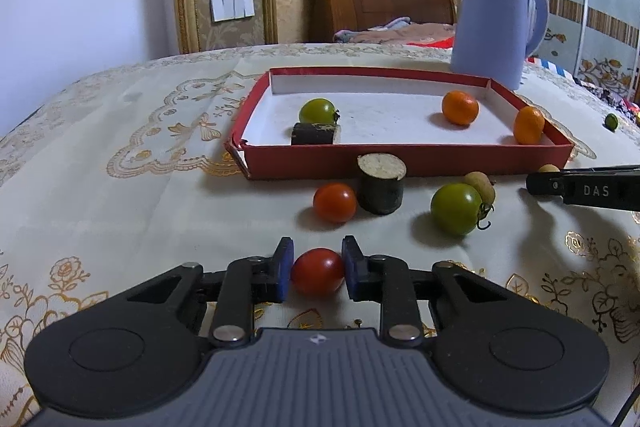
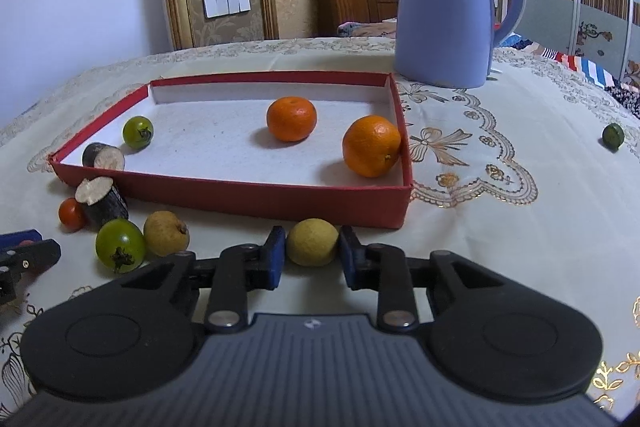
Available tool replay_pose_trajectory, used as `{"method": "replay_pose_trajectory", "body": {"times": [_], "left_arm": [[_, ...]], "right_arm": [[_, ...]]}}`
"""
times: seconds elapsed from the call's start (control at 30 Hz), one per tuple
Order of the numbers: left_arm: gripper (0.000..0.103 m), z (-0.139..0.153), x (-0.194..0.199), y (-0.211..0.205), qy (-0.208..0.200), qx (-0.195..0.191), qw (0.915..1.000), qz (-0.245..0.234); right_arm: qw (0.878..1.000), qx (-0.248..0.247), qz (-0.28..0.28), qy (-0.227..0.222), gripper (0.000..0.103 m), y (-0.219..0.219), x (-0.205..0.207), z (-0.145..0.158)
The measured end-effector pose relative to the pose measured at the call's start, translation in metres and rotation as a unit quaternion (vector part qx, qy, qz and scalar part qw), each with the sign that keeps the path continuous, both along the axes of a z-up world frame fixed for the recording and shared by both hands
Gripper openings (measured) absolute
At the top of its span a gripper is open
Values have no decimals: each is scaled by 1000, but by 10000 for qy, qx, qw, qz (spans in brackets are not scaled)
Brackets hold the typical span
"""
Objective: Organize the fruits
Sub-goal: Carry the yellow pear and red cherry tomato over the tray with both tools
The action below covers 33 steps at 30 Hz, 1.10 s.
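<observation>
My left gripper is shut on a red tomato resting on the tablecloth. My right gripper is closed around a yellowish longan, pads touching its sides, just in front of the red tray. The tray holds two oranges, a green tomato and a dark cane piece. In front of the tray lie another red tomato, a cane piece, a green tomato and a longan.
A blue kettle stands behind the tray's right corner. A small green fruit lies far right on the embroidered tablecloth. The right gripper's finger shows at the left wrist view's right edge. A bed headboard stands behind the table.
</observation>
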State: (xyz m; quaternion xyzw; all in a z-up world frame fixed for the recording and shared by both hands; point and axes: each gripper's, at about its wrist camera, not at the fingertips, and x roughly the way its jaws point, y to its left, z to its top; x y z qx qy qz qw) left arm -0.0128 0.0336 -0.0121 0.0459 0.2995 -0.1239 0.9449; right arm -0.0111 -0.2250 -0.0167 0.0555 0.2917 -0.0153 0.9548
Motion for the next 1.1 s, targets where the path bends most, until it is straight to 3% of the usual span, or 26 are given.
{"method": "replay_pose_trajectory", "body": {"times": [0.37,0.6,0.77,0.93,1.1], "left_arm": [[25,4,2,-2,43,22,10000,3],[25,28,8,-12,-130,137,9996,-187],[25,44,22,-21,-223,11,9996,-199],[25,51,43,-37,-198,-1,9995,-228],[25,54,66,-48,-107,-61,9998,-150]], "right_arm": [[9998,107,-32,-135,28,-3,-4,2],[9997,-148,72,-201,27,4,-8,9],[9990,-250,19,-376,27,1,-6,25],[9970,-531,-38,-562,28,3,9,43],[9972,-590,-53,-449,28,7,37,43]]}}
